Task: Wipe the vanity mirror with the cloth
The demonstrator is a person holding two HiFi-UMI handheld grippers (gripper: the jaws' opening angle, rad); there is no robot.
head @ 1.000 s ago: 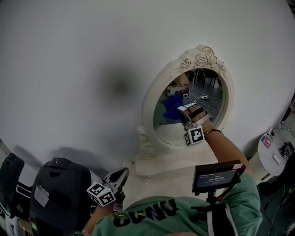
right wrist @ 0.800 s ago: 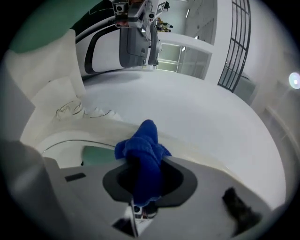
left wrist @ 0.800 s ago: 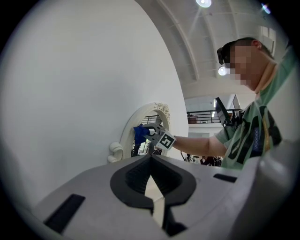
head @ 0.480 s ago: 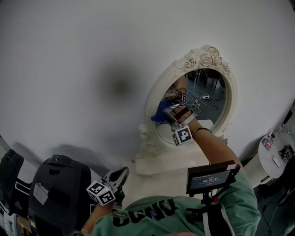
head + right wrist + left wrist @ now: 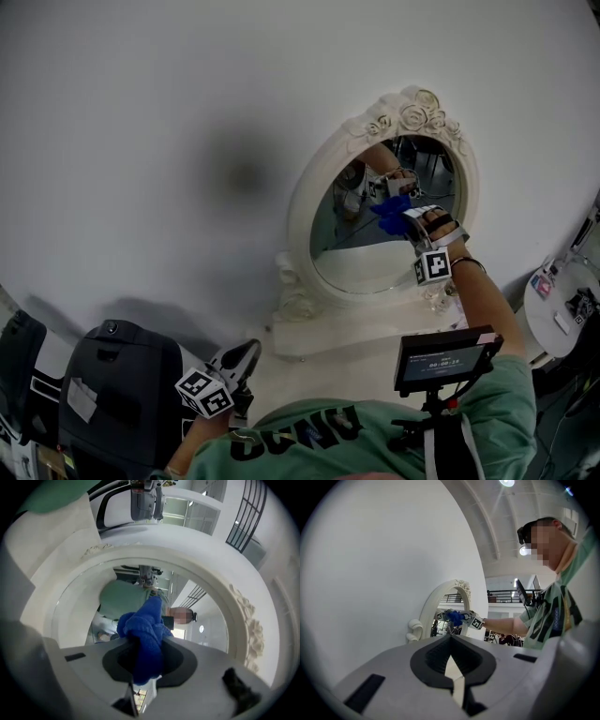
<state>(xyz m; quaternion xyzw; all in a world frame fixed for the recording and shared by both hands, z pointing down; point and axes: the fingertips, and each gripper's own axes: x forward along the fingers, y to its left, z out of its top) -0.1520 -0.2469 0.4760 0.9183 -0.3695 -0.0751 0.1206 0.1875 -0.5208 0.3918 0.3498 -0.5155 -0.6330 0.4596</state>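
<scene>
An oval vanity mirror [image 5: 330,272] in an ornate white frame stands against the wall. My right gripper [image 5: 401,217] is shut on a blue cloth [image 5: 390,213] and presses it on the right part of the glass. In the right gripper view the blue cloth [image 5: 144,635] bulges out between the jaws of my right gripper [image 5: 143,665], against the mirror glass [image 5: 79,611]. My left gripper [image 5: 246,358] hangs low by the table's near edge, shut and holding nothing. From the left gripper view [image 5: 451,645] the mirror [image 5: 440,602] and the cloth [image 5: 453,616] show far ahead.
A black bag [image 5: 117,384] stands at the lower left. The mirror's white base [image 5: 347,328] rests on the table. A small monitor on a stand [image 5: 445,361] sits at my chest. A round white stand [image 5: 562,309] with small items is at the right edge.
My right gripper swept the cloth from the mirror's left side across the glass to its right side, a little higher. The left gripper stayed put.
</scene>
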